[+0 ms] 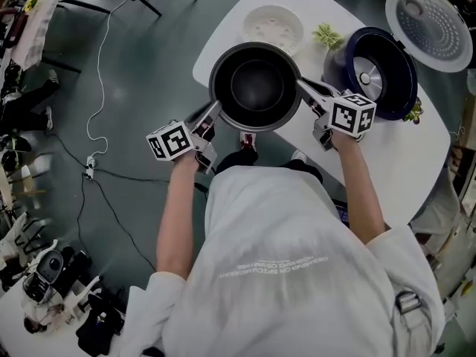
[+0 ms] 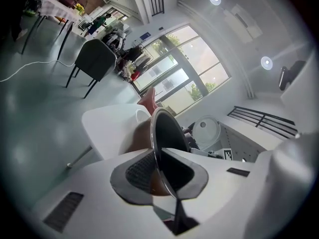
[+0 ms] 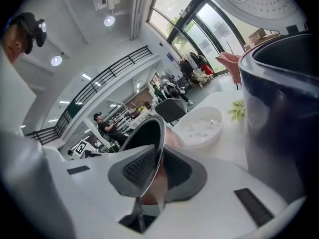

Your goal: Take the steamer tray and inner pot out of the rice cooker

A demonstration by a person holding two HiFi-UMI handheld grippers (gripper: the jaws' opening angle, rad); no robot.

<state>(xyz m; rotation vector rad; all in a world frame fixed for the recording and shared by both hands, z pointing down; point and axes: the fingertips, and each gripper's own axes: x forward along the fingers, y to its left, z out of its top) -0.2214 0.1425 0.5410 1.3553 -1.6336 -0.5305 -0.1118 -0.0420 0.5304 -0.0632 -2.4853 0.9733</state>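
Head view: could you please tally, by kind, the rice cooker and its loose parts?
rice cooker, lid open: 1
inner pot, gripped at its rim from both sides: 1
steamer tray, on the white table: 1
Total: 3

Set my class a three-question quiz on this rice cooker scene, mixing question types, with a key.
1. True or false: the steamer tray lies on the table.
2. The left gripper and right gripper hold the inner pot: A) under its base; B) at opposite sides of its rim; C) by a handle.
3. Fill in: the lid of the rice cooker is ____.
Key: 1 true; 2 B; 3 open.
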